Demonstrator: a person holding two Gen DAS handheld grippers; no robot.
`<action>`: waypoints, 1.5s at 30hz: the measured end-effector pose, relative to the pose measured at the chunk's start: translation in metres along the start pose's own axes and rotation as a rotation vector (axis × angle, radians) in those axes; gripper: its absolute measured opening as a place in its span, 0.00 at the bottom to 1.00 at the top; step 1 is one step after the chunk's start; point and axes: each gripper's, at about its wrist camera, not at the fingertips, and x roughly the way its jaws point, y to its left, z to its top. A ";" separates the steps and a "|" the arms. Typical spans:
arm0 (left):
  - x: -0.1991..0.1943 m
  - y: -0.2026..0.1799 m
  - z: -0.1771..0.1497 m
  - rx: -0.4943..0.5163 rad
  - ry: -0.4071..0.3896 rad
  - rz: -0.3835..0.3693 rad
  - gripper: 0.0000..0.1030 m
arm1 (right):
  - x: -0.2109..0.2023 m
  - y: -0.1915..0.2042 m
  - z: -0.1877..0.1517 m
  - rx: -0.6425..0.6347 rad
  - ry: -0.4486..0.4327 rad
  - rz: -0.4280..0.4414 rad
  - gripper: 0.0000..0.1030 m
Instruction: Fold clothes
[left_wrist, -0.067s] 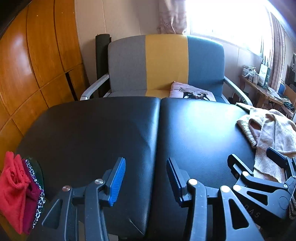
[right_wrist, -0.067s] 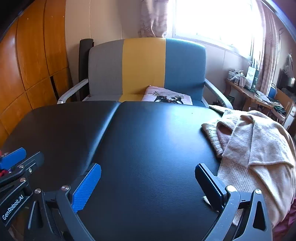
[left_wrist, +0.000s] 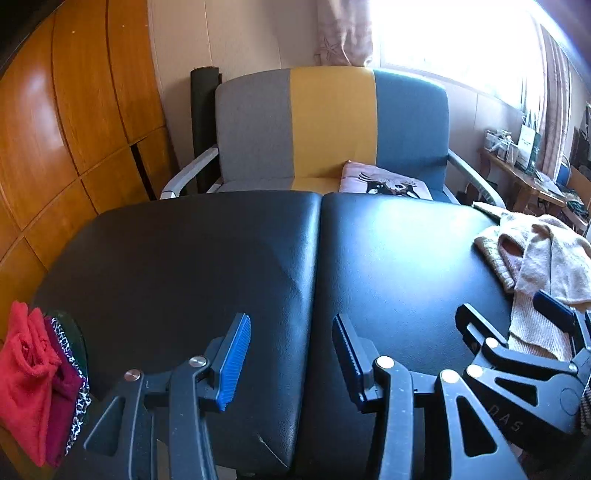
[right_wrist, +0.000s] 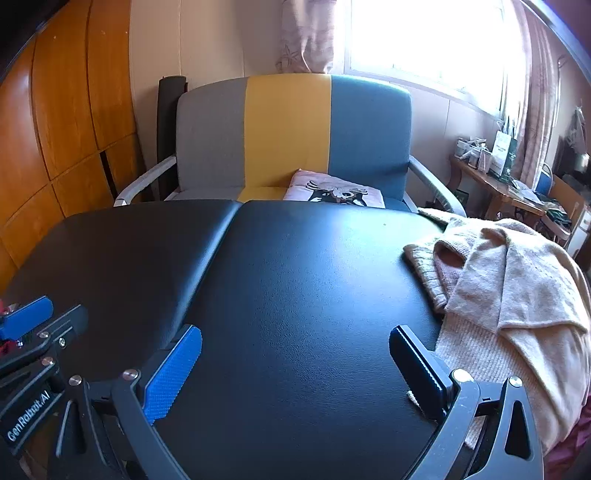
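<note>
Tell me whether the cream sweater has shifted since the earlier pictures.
No. The cream sweater lies at the same spot on the black table, below the striped chair.

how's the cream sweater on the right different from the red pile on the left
The cream knit sweater lies spread loose and rumpled over the black padded table's right side; the red garment sits compact at the left edge. The sweater lies alone on the table, while the red one is stacked with a maroon piece and a leopard-print piece. The sweater covers far more area. Neither is in a gripper.
</note>
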 end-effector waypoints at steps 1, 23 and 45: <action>0.000 -0.003 0.000 0.010 0.000 -0.004 0.46 | 0.000 -0.001 0.000 0.004 -0.001 -0.002 1.00; -0.001 -0.120 -0.003 0.241 -0.026 -0.209 0.46 | -0.025 -0.122 -0.017 0.213 0.009 -0.222 1.00; 0.033 -0.248 -0.077 0.559 0.120 -0.374 0.48 | -0.046 -0.285 -0.096 0.481 0.069 -0.408 1.00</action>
